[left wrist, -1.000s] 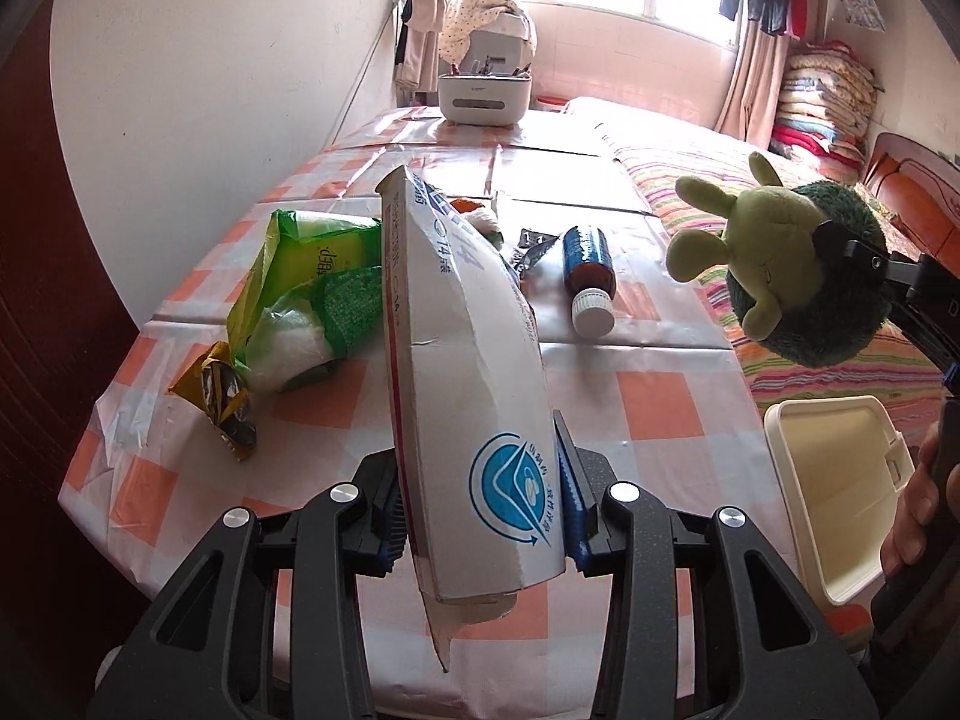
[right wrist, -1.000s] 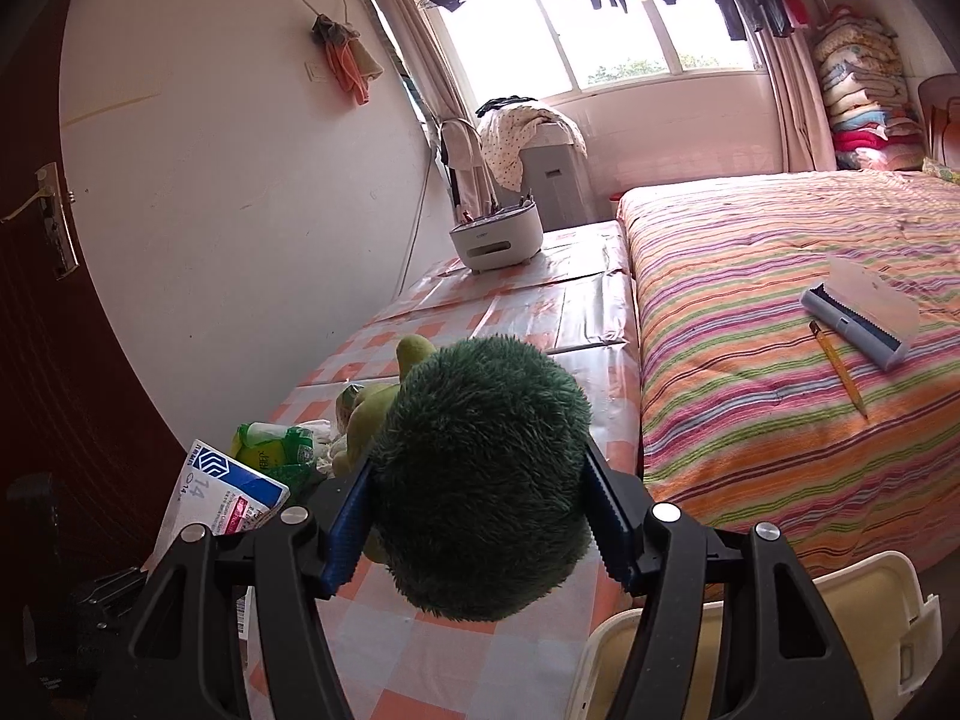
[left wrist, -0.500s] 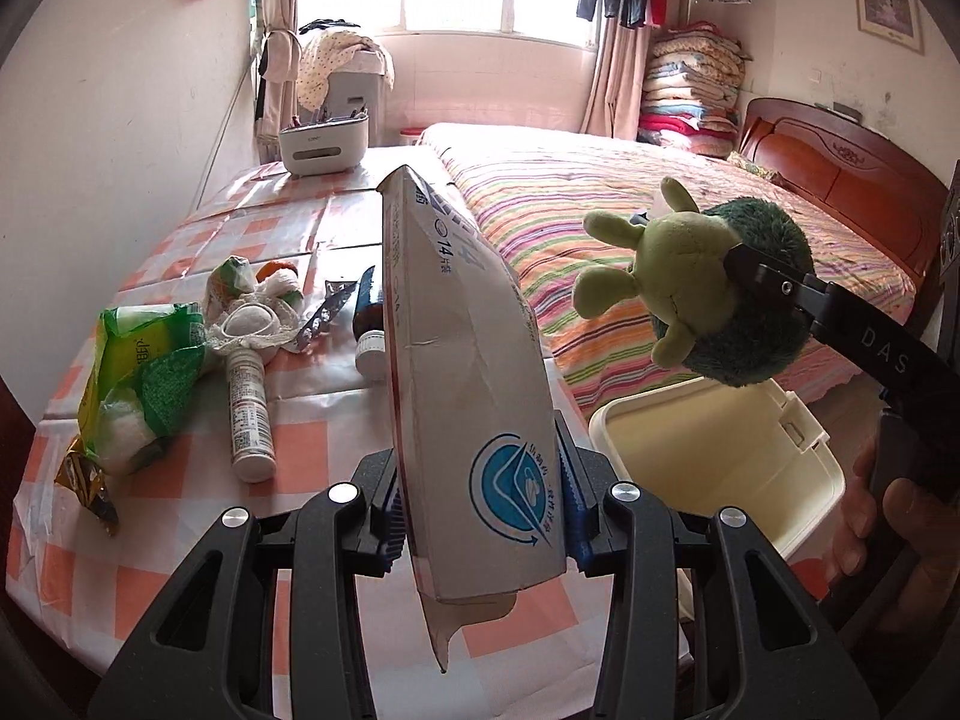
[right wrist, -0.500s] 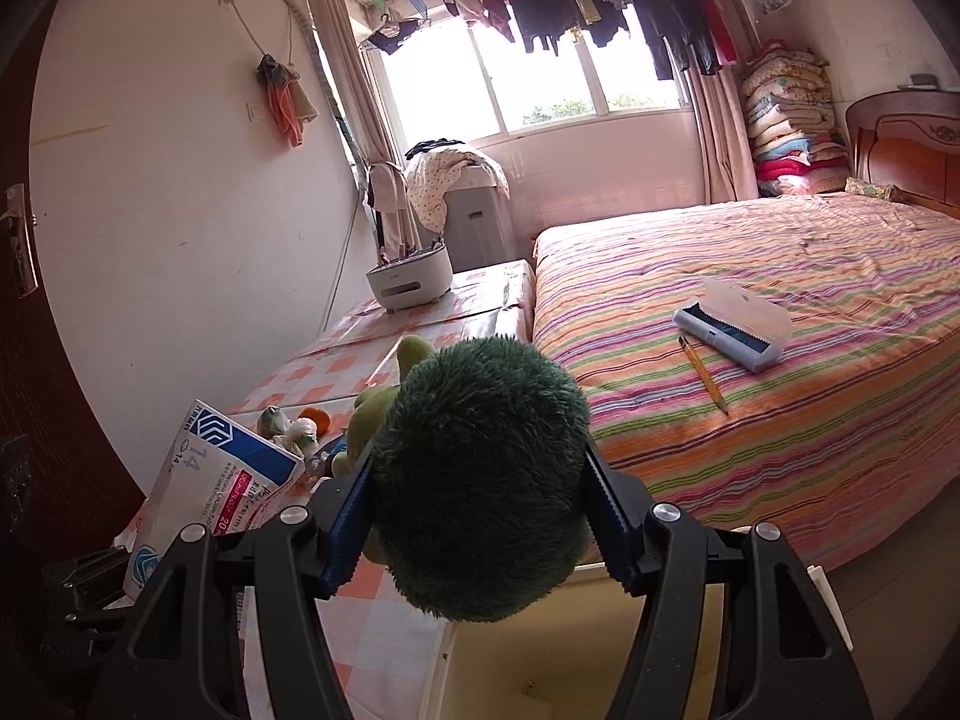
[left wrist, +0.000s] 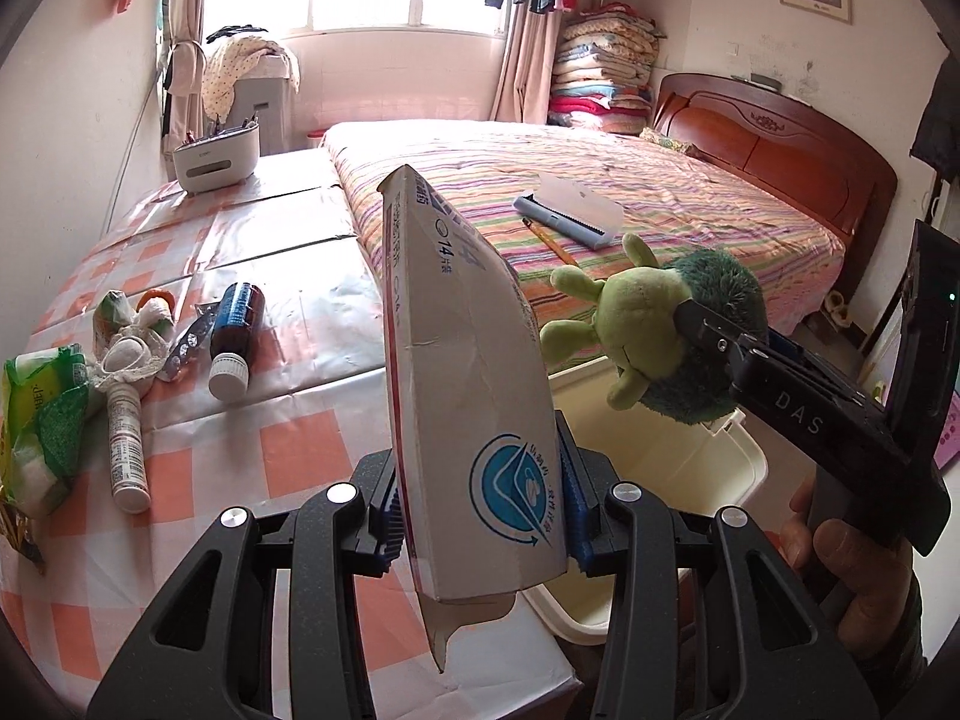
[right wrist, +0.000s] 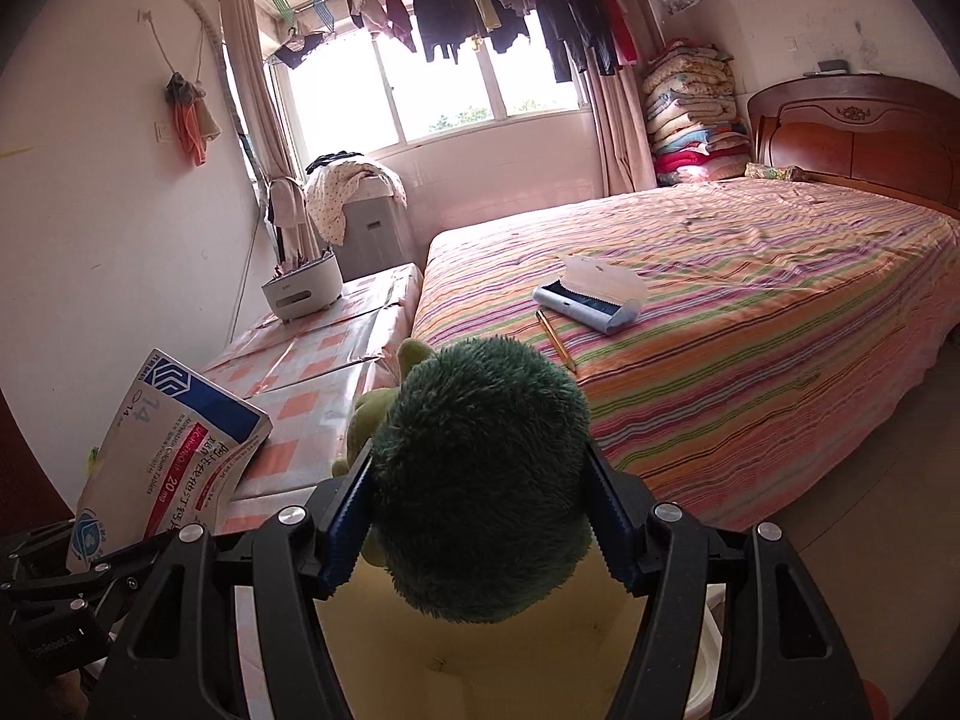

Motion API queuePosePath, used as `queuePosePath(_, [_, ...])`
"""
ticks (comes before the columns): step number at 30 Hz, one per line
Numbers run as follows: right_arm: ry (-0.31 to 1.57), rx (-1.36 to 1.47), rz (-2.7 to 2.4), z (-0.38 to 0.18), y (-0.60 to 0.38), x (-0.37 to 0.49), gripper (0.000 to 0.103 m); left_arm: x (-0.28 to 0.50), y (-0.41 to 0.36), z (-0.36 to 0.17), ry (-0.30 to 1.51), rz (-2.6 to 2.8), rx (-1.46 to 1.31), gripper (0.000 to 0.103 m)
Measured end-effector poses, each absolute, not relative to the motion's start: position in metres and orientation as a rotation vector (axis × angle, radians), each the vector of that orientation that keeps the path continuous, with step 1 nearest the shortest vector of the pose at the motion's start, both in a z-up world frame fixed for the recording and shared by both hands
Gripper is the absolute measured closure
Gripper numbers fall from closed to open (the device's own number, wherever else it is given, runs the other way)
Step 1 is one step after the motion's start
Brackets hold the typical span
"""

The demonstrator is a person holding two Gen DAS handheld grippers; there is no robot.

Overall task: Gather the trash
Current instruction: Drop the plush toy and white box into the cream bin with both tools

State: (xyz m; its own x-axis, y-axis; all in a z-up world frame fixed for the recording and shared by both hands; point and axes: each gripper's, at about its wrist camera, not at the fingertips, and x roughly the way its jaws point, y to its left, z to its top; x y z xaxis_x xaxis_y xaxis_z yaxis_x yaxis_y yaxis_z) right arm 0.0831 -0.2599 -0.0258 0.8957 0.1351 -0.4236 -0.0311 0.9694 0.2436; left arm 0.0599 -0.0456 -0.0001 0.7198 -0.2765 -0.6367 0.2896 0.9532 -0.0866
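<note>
My left gripper [left wrist: 480, 480] is shut on a white cardboard medicine box [left wrist: 468, 372] with a blue logo, held upright over the table's right edge beside a cream plastic bin [left wrist: 660, 462]. The box also shows in the right wrist view [right wrist: 168, 444]. My right gripper [right wrist: 480, 516] is shut on a green plush toy [right wrist: 480, 480] with a dark green furry back, held above the open cream bin [right wrist: 480, 660]. In the left wrist view the toy [left wrist: 660, 324] hangs over the bin.
On the checked table [left wrist: 288, 438] lie a brown bottle [left wrist: 231, 330], a white tube [left wrist: 126, 438], a green wrapper [left wrist: 42, 408] and crumpled scraps [left wrist: 132, 324]. A white holder [left wrist: 216, 159] stands at the far end. A striped bed [right wrist: 720, 324] holds a pencil case and pencil.
Both grippers have swung right, away from the table's middle. The box and the plush toy now hang over the open cream bin, which fills more of both views.
</note>
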Motion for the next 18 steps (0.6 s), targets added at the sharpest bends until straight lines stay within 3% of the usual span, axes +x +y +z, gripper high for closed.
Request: queuePosePath(18, [0.422, 0.36, 0.012, -0.033, -0.29, 0.068, 0.038, 0.066, -0.076, -0.024, 0.775, -0.409, 0.056, 0.059])
